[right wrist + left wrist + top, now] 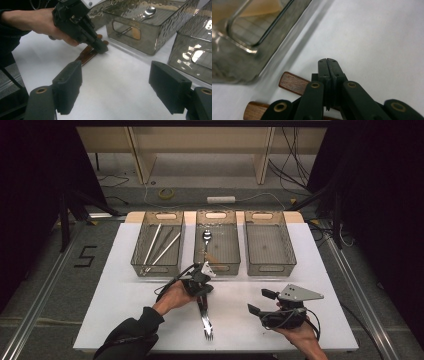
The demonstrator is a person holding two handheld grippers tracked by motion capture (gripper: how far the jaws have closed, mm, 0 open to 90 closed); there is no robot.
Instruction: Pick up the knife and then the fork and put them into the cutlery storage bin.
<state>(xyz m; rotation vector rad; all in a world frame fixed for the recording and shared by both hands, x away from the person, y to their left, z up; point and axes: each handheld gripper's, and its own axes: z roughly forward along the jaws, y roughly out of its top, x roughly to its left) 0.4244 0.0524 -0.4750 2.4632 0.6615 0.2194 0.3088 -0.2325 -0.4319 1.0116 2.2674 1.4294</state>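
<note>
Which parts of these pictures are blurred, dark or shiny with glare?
High view: the board is brightly lit, the surroundings nearly black. Left gripper view: the bin is out of focus with bright glints, while the wooden handles are sharper. Right gripper view: the right gripper looks soft up close, and reflections gleam on the bins.

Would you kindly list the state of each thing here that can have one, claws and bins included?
Left claw: shut, tips down by the wooden handles.
Right claw: open, nothing between its jaws.
Fork: flat on the table, tines toward the person.
Left bin: holds long metal sticks.
Middle bin: holds a spoon.
Right bin: empty.
</note>
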